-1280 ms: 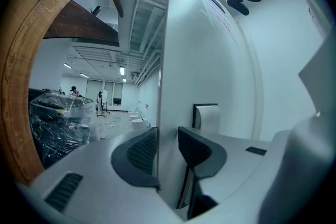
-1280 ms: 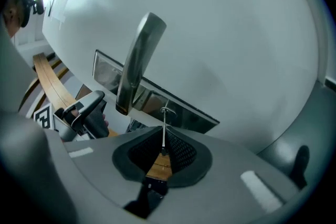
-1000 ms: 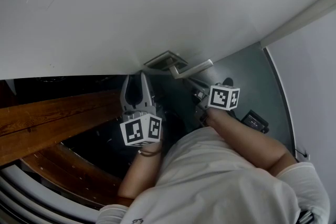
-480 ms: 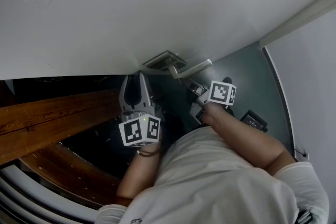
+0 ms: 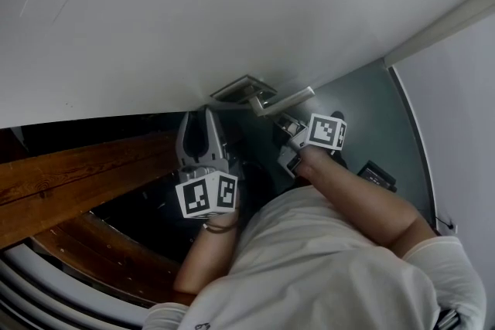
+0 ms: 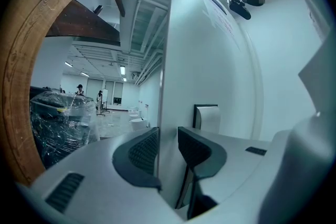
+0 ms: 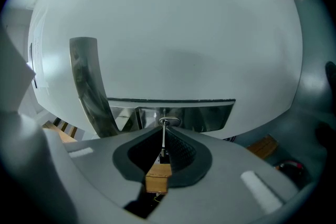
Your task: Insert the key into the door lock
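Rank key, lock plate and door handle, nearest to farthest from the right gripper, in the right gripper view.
1. Key, between the fingers of the right gripper.
2. Lock plate, straight ahead at the key's tip.
3. Door handle, farther left.

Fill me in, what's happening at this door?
A person is working on a door with two handheld grippers. The left gripper has its jaws on either side of the door's edge, apparently clamping it steady. The right gripper is shut on a key, whose tip is at the keyhole of the lock, near the handle. How deep the key sits cannot be told.
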The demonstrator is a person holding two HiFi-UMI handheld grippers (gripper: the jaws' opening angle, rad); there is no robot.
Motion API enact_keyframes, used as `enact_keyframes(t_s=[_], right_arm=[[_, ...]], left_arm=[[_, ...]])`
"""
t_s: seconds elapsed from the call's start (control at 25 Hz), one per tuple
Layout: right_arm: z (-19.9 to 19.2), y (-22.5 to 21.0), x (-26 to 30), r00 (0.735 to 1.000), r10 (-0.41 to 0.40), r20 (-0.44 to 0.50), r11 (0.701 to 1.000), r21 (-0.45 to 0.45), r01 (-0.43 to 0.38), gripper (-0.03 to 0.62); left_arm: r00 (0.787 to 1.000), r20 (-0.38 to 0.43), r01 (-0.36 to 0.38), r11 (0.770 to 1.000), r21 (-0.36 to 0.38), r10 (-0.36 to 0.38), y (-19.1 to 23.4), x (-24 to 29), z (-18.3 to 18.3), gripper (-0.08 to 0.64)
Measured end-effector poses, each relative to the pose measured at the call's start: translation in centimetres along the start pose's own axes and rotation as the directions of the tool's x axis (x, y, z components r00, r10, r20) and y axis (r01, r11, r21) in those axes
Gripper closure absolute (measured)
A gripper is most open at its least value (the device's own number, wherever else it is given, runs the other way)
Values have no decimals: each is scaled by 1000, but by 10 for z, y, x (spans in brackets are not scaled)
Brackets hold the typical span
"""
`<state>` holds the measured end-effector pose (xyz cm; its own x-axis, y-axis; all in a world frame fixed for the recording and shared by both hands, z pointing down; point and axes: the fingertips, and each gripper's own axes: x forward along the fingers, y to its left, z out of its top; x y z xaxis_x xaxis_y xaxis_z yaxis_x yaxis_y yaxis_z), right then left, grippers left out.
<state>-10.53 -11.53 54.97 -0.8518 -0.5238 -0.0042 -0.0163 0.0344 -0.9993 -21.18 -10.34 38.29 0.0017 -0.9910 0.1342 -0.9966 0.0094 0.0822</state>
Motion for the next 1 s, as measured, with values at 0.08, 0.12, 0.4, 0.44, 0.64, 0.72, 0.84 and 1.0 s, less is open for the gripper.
enact_keyframes(t_s=[0.08,0.12,0.4,0.44,0.64,0.72,0.84,1.0], right_arm=[[-2,-2,-1,1000,-6,12,1000,22,6,568],[-2,-2,-1,1000,-2,17,1000,24,2,568],[-8,-2,-9,990,-113,-82,979,-181,97,545],[-12,-2,-16,982,-161,-100,962,-239,133,541],[4,29,-44,947,-315,-66,815,-529,235,538],[0,58,-46,951,-303,-66,765,-612,202,540],[-15,109,-47,965,-260,-34,645,-750,147,541],[-12,182,-38,987,-140,78,409,-903,129,571]], left_arm=[[1000,-1,0,1000,3,0,0,1,0,445],[1000,-3,-1,1000,6,1,0,1,0,445],[1000,-1,20,1000,-12,-20,-2,-6,4,445],[1000,3,27,1000,-17,-26,-2,-11,6,445],[997,50,67,996,-60,-64,-13,-23,24,445],[992,81,106,992,-66,-100,-22,-28,30,447],[984,102,149,988,-48,-144,-36,-41,46,483],[981,111,164,986,-6,-162,-47,-48,69,552]])
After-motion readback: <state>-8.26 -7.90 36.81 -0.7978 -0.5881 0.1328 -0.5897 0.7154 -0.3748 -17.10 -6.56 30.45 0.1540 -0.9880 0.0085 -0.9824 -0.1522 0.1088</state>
